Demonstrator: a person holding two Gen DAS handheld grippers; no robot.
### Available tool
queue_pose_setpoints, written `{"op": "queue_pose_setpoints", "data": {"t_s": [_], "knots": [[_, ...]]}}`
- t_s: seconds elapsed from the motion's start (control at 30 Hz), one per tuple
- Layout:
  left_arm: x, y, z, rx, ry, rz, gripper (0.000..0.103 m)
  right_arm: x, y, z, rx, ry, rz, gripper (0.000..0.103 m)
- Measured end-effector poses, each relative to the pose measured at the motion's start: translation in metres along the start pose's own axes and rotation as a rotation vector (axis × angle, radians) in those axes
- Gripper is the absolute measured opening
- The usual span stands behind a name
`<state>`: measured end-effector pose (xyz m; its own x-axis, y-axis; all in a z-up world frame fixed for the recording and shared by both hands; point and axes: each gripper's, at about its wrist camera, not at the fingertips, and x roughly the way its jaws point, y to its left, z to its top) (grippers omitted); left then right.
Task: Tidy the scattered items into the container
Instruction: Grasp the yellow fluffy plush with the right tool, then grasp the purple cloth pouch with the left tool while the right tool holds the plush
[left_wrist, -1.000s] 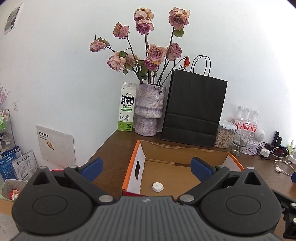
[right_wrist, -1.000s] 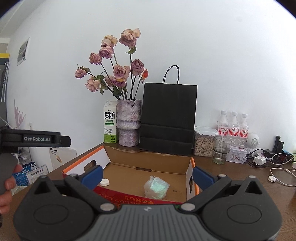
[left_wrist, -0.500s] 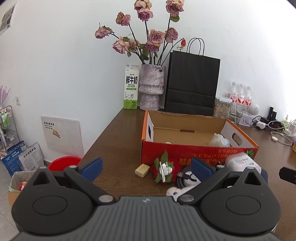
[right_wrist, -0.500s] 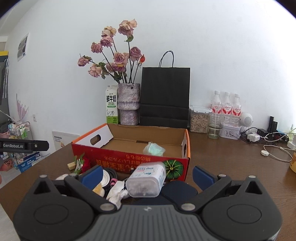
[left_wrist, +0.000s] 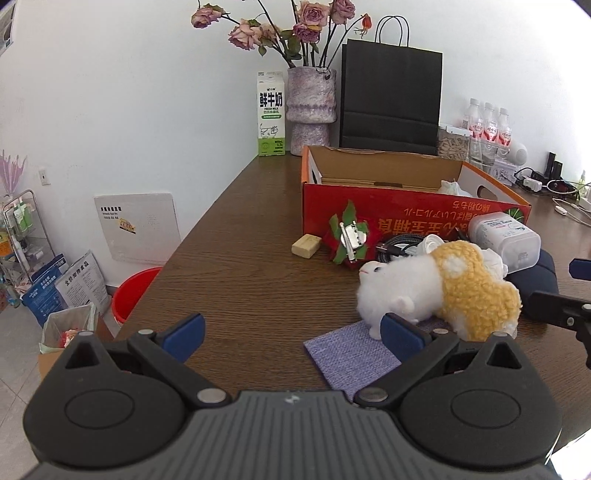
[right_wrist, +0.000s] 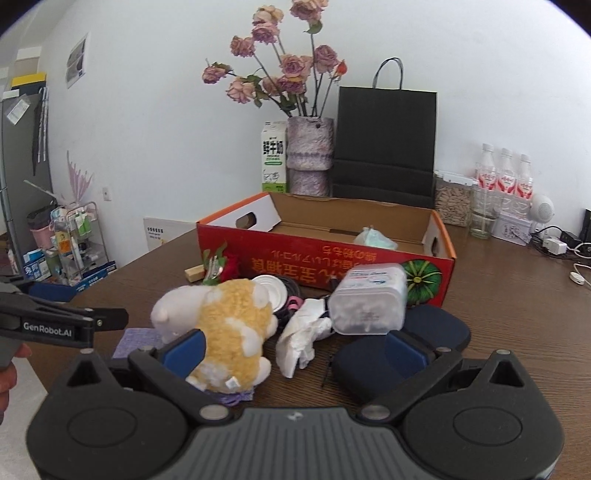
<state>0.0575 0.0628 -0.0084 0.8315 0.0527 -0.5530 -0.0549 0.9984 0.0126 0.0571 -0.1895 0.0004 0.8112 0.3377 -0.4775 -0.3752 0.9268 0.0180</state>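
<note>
From my left wrist camera, the plush toy (left_wrist: 439, 291) lies on the table in front of the red cardboard box (left_wrist: 406, 218), on the near side of it, its long axis running left to right with the white head pointing left and slightly toward the box. It sits ahead and to the right of my left gripper (left_wrist: 291, 332), whose jaws stand wide and hold nothing; the right blue pad (left_wrist: 400, 334) is just beside the toy's white paw over the purple cloth (left_wrist: 354, 354), though I can't tell if it touches. From my right wrist camera, the same toy (right_wrist: 225, 321) lies ahead and left of my right gripper (right_wrist: 295, 350), also spread wide and empty, its left pad (right_wrist: 184, 350) close against the yellow back. The crumpled tissue (right_wrist: 303, 339) falls between the pads. Either hand is close; I judge the right better placed across the toy's body.
</note>
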Motion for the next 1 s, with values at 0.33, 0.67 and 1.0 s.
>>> {"op": "queue_pose_setpoints", "data": {"t_s": [0.33, 0.67, 1.0], "knots": [[0.0, 0.033, -0.007, -0.059, 0.028, 0.055, 0.103, 0.054, 0.041, 0.006, -0.085, 0.094, 0.011, 0.09], [0.004, 0.032, -0.011, -0.06, 0.042, 0.035, 0.103, 0.056, 0.047, 0.0, -0.126, 0.085, 0.014, 0.049], [0.011, 0.004, -0.008, -0.011, 0.051, -0.034, 0.103, 0.027, 0.028, 0.01, -0.07, -0.037, -0.005, 0.048]]}}
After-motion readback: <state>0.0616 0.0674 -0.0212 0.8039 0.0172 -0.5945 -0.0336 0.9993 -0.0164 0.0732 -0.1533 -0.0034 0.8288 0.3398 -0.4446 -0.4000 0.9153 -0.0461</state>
